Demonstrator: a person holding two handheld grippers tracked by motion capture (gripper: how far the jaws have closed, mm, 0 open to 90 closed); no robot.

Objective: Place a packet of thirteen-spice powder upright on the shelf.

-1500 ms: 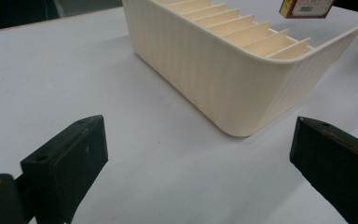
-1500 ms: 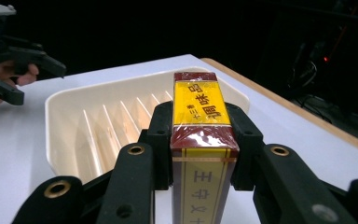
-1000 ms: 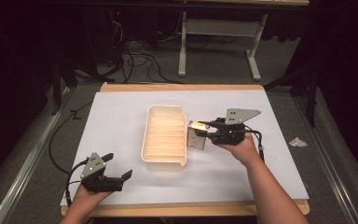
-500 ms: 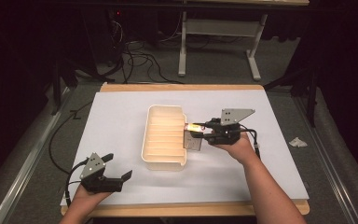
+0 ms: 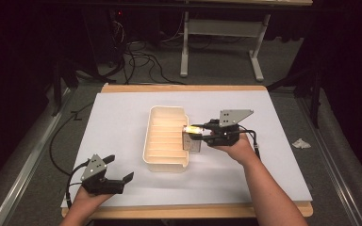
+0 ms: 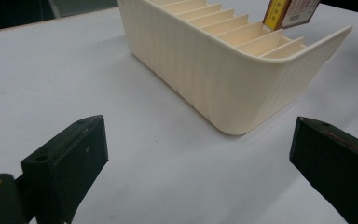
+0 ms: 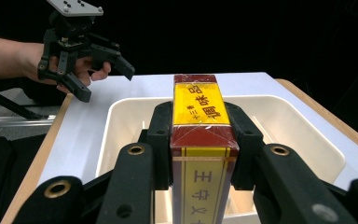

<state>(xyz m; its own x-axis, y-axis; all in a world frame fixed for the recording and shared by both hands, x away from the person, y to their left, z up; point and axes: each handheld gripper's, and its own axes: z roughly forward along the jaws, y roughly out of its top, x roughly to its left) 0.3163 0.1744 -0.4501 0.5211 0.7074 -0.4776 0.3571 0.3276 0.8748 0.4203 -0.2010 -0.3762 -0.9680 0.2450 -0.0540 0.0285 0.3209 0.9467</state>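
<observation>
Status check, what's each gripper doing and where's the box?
Left gripper open, idle near table's front edge. Right gripper shut on yellow and red box, over cream slotted tray. Nothing blocking the tray.

Wooden table [image 5: 179,88] under a white sheet [image 5: 118,122] covering nearly the whole top, bare wood showing at the far and near edges. Directly on the sheet, a cream ribbed tray [image 5: 160,157] with slotted dividers, ahead of the left gripper [image 5: 118,178] and its spread jaws, just beside the right gripper [image 5: 191,136]. Lying well beyond the right gripper, off the table, a crumpled white scrap [image 5: 301,142] on the grey floor [image 5: 344,141].
</observation>
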